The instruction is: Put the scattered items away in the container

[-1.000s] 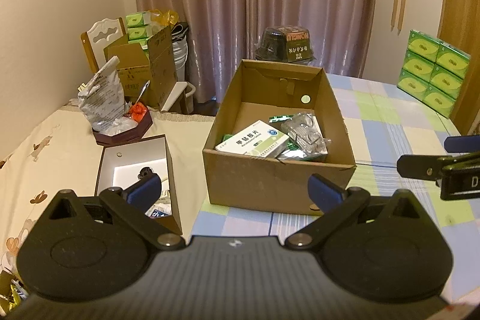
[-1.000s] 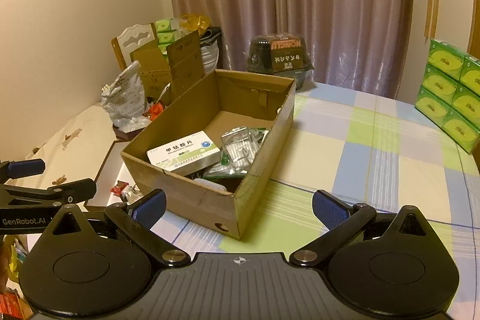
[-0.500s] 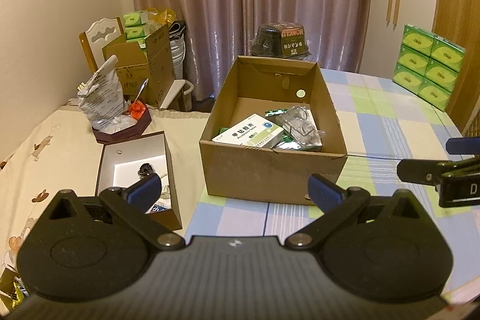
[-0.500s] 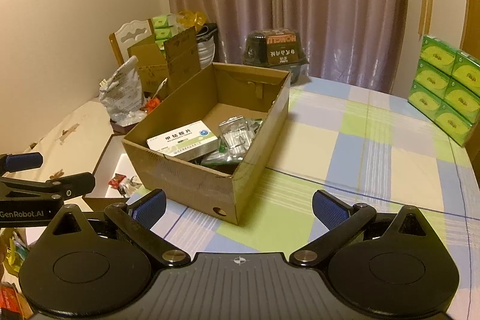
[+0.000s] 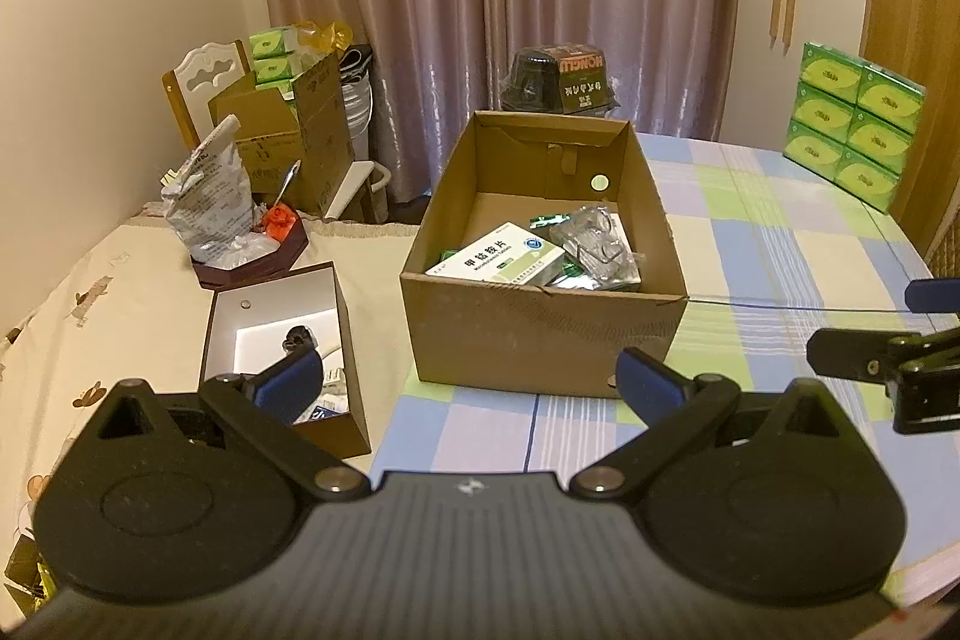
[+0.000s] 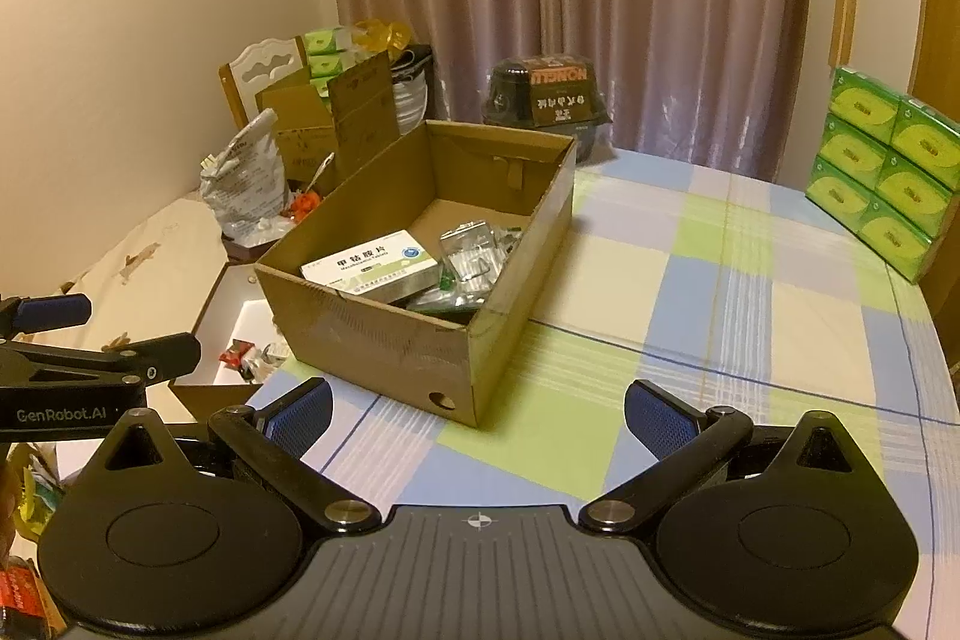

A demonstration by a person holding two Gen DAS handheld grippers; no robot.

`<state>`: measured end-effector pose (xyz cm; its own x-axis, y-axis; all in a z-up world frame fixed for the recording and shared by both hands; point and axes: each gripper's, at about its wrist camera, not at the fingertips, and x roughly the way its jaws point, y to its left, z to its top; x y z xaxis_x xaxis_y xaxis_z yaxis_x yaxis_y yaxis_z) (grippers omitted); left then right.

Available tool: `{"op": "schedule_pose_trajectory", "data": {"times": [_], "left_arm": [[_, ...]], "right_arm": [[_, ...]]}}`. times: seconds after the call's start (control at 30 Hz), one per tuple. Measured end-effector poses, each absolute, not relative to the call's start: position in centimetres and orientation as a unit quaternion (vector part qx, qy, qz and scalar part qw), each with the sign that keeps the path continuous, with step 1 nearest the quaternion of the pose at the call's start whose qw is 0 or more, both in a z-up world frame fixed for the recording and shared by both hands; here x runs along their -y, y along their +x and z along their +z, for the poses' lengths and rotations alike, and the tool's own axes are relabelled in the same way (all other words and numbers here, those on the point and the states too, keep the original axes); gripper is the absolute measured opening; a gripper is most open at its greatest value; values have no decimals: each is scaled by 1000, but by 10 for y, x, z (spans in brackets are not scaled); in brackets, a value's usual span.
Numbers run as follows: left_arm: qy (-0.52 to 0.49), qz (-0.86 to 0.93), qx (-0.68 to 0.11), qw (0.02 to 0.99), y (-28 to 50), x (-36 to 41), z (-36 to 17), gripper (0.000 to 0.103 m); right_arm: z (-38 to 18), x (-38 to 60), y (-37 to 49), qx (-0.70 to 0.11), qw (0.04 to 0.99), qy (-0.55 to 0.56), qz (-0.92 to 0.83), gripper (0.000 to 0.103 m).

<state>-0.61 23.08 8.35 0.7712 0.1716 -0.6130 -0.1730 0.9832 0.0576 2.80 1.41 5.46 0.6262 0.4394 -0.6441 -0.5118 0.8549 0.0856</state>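
Pretty much done imo. Cardboard box (image 5: 543, 334) sits mid bench (image 6: 750, 292) w/ the medicine pack (image 5: 498, 259) and clear plastic packets (image 5: 594, 244) already inside. Left claw (image 5: 468, 379) and right claw (image 6: 477, 415) both wide open, holding nothing. Nothing loose on the checked cloth afaict.

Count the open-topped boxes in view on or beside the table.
3. The cardboard box on the checked cloth, the white-lined dark box to its left, and a taller cardboard carton on the chair behind. Others may be hidden.
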Motion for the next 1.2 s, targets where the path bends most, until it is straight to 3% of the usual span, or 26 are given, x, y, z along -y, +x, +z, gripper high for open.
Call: {"op": "schedule_pose_trajectory", "data": {"times": [1.2], "left_arm": [[-5,90,-329,940,-24,-225,86,102]], "right_arm": [[64,-5,2,-336,905,-59,255,101]]}}
